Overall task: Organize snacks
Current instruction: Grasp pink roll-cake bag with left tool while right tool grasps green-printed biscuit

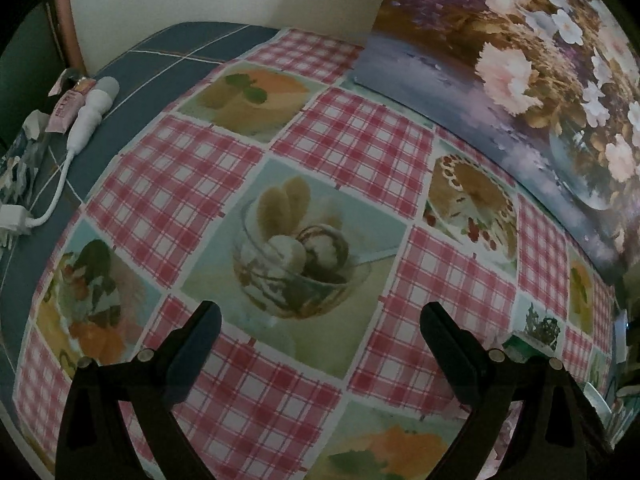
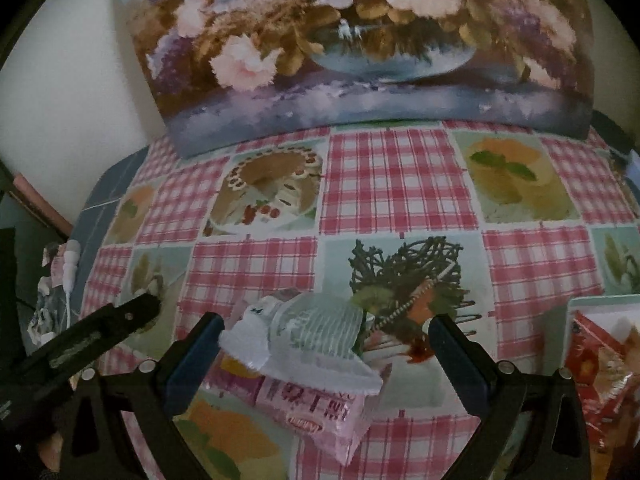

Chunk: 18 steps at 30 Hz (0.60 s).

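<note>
Two snack packets [image 2: 320, 364] between spread right jaws, pink one partly covered, print unreadable; left gripper [image 1: 320, 340] spread over table [image 1: 360, 140].

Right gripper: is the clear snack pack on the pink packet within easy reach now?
Probably yes. The right gripper is open, with the clear snack pack lying between its fingers on the pink packet, nothing blocking.

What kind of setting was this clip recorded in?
Most likely a home, at a table pushed against a wall. A dessert-print checked tablecloth covers it, an unframed flower painting leans on the wall, and snack packets such as a pink wrapper lie on top.
</note>
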Tool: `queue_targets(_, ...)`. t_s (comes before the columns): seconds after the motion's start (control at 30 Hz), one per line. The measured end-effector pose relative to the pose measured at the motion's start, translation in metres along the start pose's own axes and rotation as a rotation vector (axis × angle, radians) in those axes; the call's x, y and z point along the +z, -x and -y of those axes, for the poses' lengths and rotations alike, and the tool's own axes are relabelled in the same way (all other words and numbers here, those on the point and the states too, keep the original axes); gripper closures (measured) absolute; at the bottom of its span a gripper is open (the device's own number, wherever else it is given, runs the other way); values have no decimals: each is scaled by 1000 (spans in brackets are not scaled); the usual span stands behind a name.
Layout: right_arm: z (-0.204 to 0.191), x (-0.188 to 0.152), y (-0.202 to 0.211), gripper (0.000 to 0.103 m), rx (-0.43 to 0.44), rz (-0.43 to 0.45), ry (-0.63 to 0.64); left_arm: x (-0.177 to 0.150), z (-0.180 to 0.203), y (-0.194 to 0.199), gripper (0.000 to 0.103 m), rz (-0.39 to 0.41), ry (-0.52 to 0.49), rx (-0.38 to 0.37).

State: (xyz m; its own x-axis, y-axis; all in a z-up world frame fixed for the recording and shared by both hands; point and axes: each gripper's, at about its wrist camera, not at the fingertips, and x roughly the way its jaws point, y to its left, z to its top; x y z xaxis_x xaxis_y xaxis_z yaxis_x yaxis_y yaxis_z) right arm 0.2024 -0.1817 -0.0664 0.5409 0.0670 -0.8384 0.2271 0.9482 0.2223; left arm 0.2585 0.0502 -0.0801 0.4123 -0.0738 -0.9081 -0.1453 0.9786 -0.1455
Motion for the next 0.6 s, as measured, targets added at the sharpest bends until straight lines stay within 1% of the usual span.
queue_targets(0.07, 2, 0, -3, 0, 23, 0, -16, 1, 0, -1, 3, 1, 1, -7)
queue_targets(0.17, 2, -1, -5, 0, 34, 2, -31, 0, 1, -1, 3, -3, 0, -15)
queue_targets(0.23, 1, -2, -5, 6, 37, 6, -31, 0, 3, -1, 3, -4, -6, -18)
queue_targets(0.3, 1, -2, -4, 19, 39, 5, -36, 1, 6, 0, 3, -5, -11, -22)
queue_targets(0.33, 2, -2, -4, 21, 42, 4, -40, 1, 8, 0, 3, -6, -16, -25)
queue_targets(0.4, 3, -3, -2, 31, 45, 4, -50, 0, 13, -1, 3, -11, -26, -34)
queue_targets(0.47, 6, -4, -1, 34, 47, 7, -61, -1, 17, -2, 3, -23, -36, -52)
queue_targets(0.6, 11, -8, 0, 38, 65, 9, -69, -3, 26, -3, 3, -45, -37, -86)
